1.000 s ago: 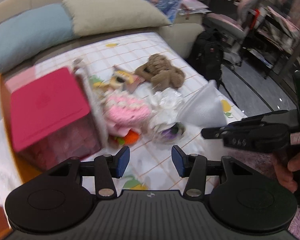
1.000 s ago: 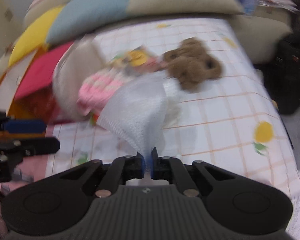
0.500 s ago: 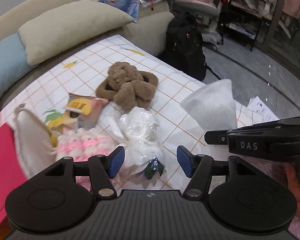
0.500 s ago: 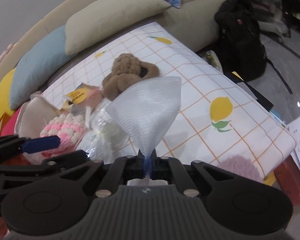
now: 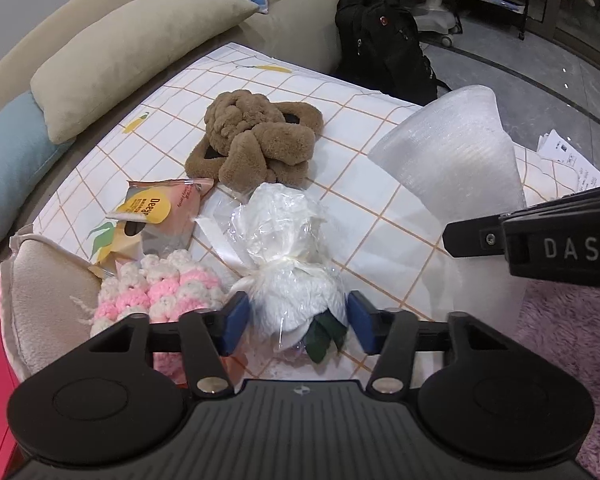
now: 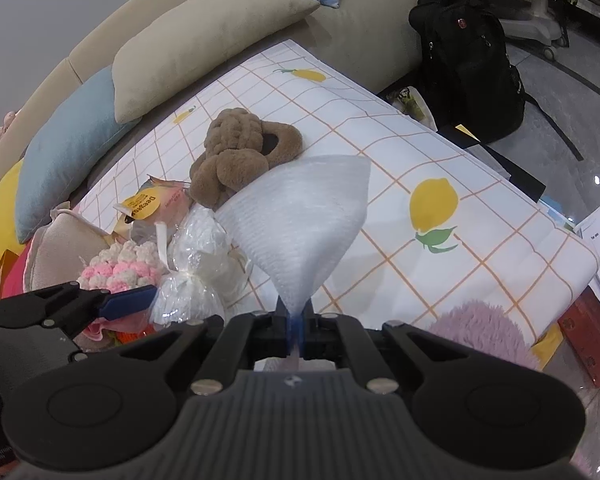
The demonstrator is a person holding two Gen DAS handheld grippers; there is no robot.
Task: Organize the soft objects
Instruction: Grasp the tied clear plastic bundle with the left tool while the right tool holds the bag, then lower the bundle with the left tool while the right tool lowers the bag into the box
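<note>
Advanced since earlier frame: left gripper (image 5: pixel 297 321), jaws apart, now straddles the cellophane-wrapped white bundle (image 5: pixel 290 264) on the checked blanket (image 5: pixel 384 216). Right gripper (image 6: pixel 296 320): clamped on foam sheet (image 6: pixel 304 220), held aloft. Beyond: brown plush (image 5: pixel 256 144). Risk: slick wrap may slip when squeezed.

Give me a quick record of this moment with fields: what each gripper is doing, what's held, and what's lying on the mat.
left gripper: jaws open, either side of the white plastic-wrapped bundle
right gripper: jaws shut on the white foam sheet, lifted off the mat
surface: checked lemon-print mat
on mat: brown plush toy, pink-and-white crochet piece, snack packet
behind: beige pillow, blue pillow
</note>
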